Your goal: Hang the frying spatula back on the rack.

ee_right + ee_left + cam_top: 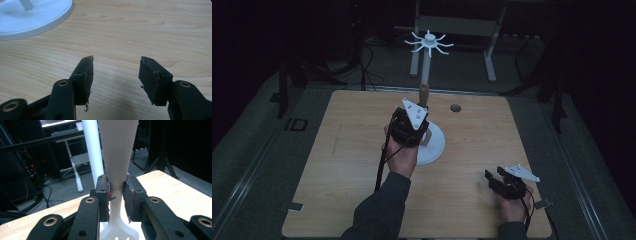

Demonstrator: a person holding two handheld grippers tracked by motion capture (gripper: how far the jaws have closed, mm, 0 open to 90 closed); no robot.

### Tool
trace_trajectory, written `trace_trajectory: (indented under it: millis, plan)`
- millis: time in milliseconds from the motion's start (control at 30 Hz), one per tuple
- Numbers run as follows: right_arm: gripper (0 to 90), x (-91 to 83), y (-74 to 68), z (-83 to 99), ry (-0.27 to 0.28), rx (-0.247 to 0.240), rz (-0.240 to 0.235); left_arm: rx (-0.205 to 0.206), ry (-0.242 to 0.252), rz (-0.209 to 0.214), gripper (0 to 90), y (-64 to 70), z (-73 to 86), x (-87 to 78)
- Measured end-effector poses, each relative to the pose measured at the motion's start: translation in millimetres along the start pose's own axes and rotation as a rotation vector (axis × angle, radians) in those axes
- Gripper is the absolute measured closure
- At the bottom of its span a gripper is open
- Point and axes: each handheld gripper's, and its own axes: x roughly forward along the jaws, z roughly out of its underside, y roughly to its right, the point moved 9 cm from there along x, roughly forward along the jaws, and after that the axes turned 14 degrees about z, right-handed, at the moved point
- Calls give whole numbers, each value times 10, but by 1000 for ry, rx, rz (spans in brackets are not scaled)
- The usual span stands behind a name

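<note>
A white stand rises from a round base (pixel 436 146) mid-table, its pole (pixel 92 150) ending in a ring of hooks (pixel 429 42). My left gripper (pixel 420 108) is right in front of the pole, over the base. In the left gripper view it (pixel 116 183) is shut on the narrow neck of a pale utensil (pixel 117 150); the handle widens upward and a slotted white head hangs below the jaws. My right gripper (pixel 492 176) is near the table's front right, open and empty (pixel 116 63), low over the wood. The base (pixel 37 17) lies beyond it, to its left.
The wooden table (pixel 352 150) has a small dark round hole (pixel 455 107) behind the stand. A white desk frame (pixel 452 25) and cables (pixel 367 70) stand on the dark floor beyond the far edge. Tape tabs (pixel 294 206) mark the front corners.
</note>
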Motion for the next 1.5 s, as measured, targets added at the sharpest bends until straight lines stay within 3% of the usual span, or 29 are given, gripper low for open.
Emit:
trace_trajectory:
  millis: [467,1033,1500]
  plan:
    - [449,1,3,1,0,-1,1,8,15,-31,753,-20,-192,12]
    - [448,7,6,7,-7,0,4,16,-3,-94,753,-59,-367,49]
    - [448,2,12,12,-6,2,4,-10,-17,-138,753,-112,-426,96]
